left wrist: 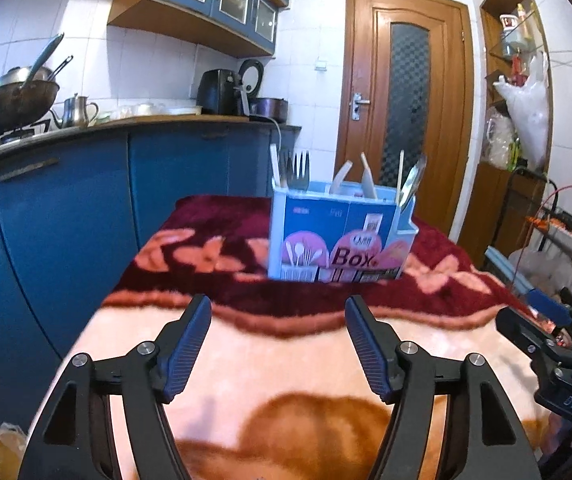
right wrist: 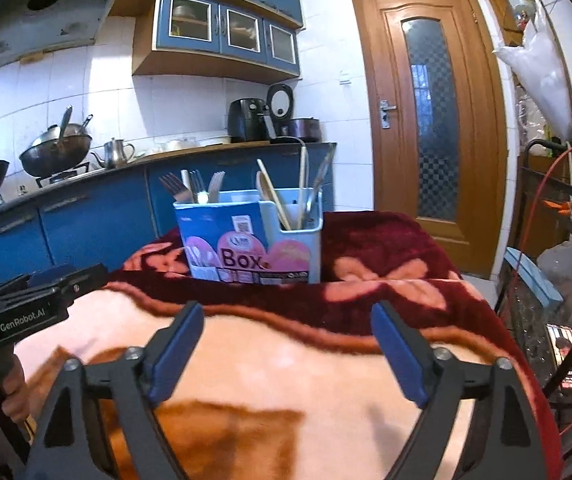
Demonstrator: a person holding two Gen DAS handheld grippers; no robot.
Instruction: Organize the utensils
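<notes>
The utensil box (left wrist: 340,236) (right wrist: 251,236), light blue with pink ovals and "Box" printed on its front, stands upright on the dark red part of the blanket (left wrist: 286,360) (right wrist: 366,280). Forks (left wrist: 300,170) (right wrist: 189,190), wooden spoons (right wrist: 273,196) and chopsticks (right wrist: 303,176) stick up from its compartments. The left gripper (left wrist: 277,306) and right gripper (right wrist: 288,312) are both spread wide, holding nothing, well short of it.
</notes>
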